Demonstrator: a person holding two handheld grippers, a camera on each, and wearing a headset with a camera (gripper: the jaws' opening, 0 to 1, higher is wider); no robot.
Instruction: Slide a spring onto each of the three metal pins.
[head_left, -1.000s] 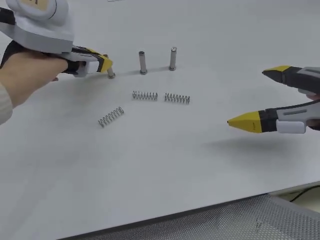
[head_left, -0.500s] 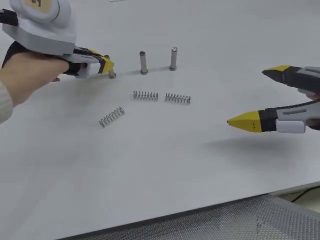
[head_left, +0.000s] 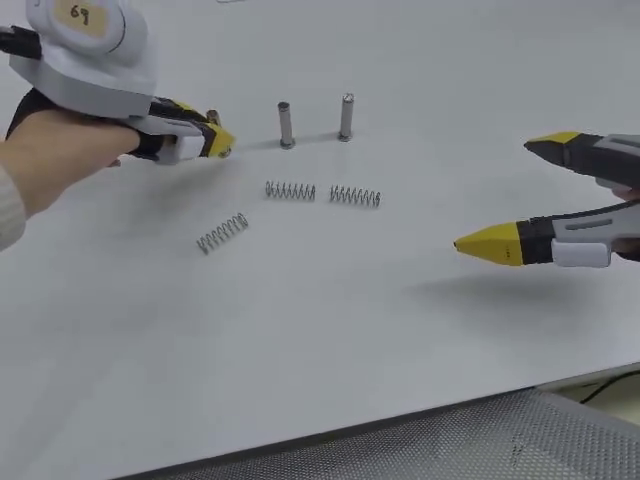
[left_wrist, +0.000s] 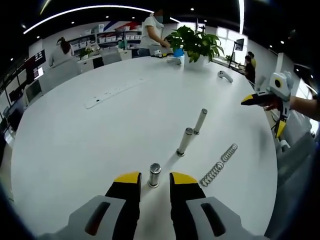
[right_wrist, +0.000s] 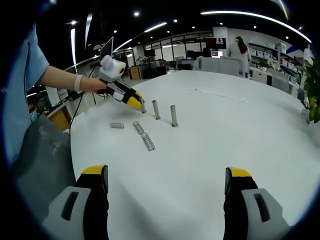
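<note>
Squarely inside left gripper (left_wrist: 155, 178) (untouched) stands pin (left_wrist: 155, 172).

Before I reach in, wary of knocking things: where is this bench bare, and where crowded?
Bare: the near half of the table, from the springs to the front edge, and between the right spring and the right hand-held gripper. Crowded: far left, where the left hand-held gripper straddles one pin beside two more pins.
</note>
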